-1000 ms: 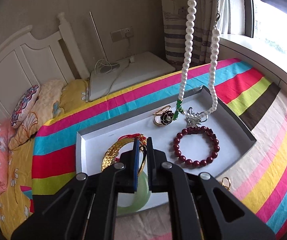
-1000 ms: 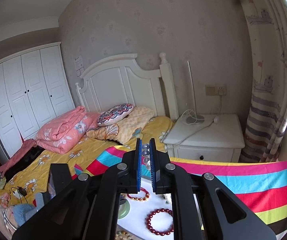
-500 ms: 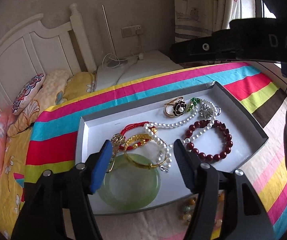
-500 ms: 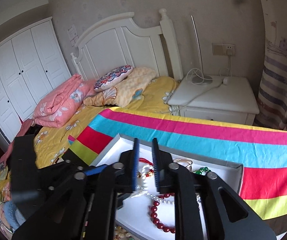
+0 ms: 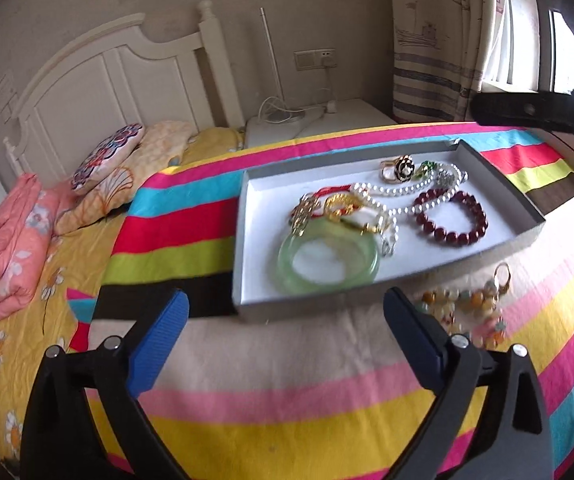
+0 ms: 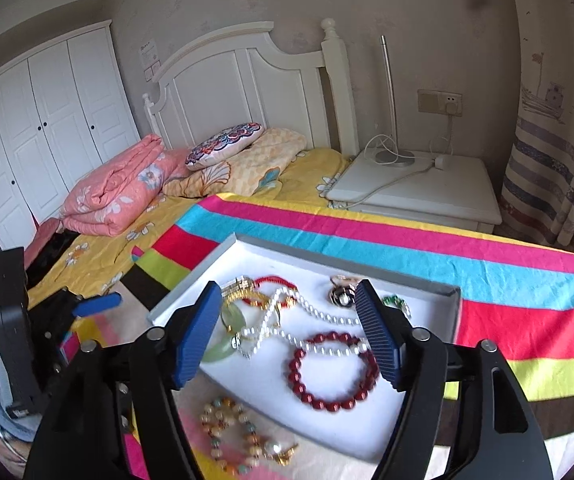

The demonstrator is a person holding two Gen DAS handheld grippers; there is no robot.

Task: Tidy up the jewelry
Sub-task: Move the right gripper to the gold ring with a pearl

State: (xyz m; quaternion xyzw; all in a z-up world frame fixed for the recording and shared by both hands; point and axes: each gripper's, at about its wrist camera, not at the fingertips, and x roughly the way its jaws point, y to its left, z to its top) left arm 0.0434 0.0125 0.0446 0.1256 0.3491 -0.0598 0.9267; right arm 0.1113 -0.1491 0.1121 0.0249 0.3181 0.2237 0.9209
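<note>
Striped bedspread carries the jewelry tray; both the left tool and right tool are opening, empty.

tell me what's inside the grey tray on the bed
Inside the tray: a green bangle, red bead bracelet, pearl necklace, gold bracelet with red cord, and flower ring. The necklace partly hides the tangled gold pieces.

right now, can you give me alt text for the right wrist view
The right claw hangs over a white tray on a striped bedspread, its jaws opening with nothing gripped. In the tray lie a pearl necklace, a dark red bead bracelet and a green bangle.
</note>
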